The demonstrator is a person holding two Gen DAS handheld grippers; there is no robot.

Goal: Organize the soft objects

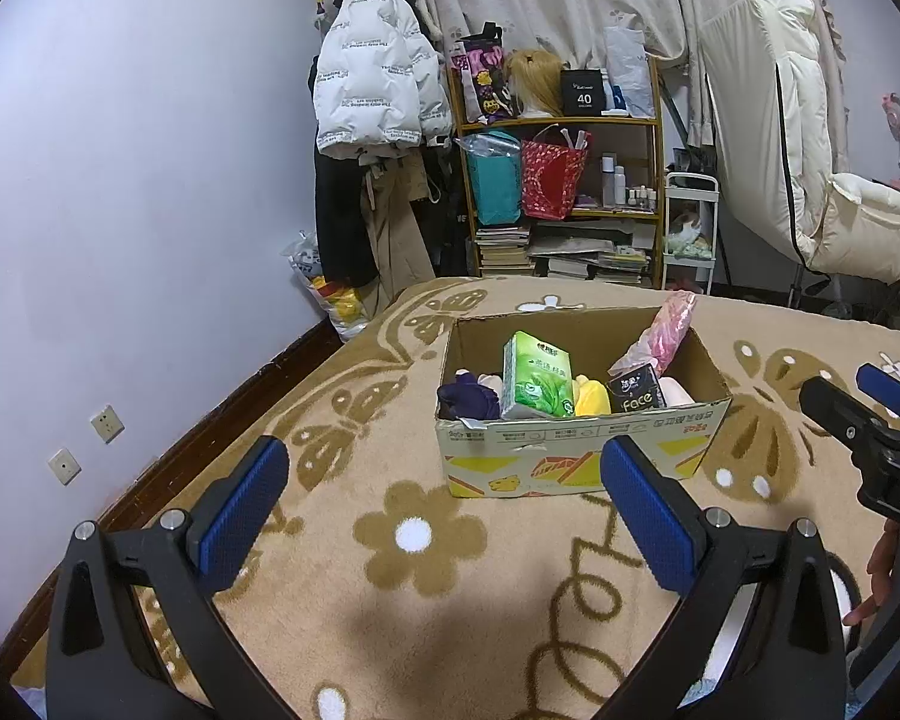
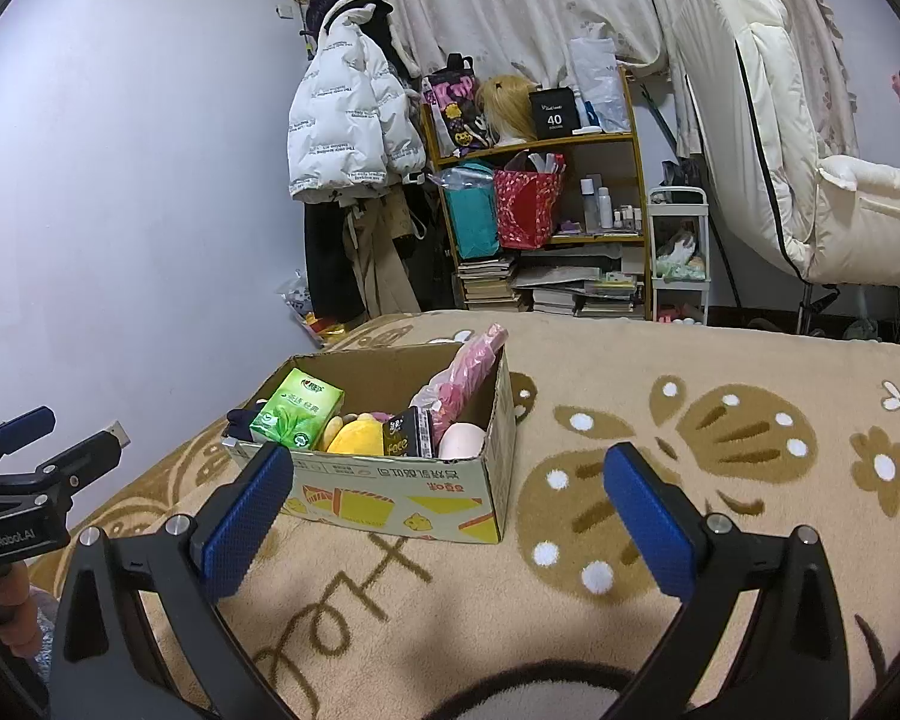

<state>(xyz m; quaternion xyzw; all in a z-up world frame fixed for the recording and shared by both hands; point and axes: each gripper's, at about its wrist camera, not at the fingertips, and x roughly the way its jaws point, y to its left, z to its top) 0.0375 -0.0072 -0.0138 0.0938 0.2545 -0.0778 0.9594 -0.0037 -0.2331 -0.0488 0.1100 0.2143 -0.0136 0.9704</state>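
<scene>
Closest to me, my left gripper [image 1: 444, 516] is spread wide with nothing between its blue pads, hovering over the tan butterfly-and-flower blanket [image 1: 390, 618] on the bed. My right gripper [image 2: 450, 516] is the same deal, jaws wide apart and empty, over the same blanket a bit off to the side. Just past both of them the cardboard box [image 1: 570, 450] sits on the blanket, top open. Inside, going left to right: a dark navy fabric thing [image 1: 465, 399] in the near left corner, a green tissue pack [image 1: 537, 384] standing upright, a yellow plush [image 1: 591, 399] tucked behind it, a black tissue pack [image 1: 636, 399] marked "Face", and something pale pink [image 2: 462, 441] at the right end. A pink item in clear plastic [image 1: 663, 333] leans up against the right wall and pokes above the rim. Further back there's a wooden shelf [image 1: 570, 120] stuffed with bags and books, a white puffer jacket [image 1: 378, 90] hanging beside it, and a cream chair [image 1: 810, 180] over on the right.
</scene>
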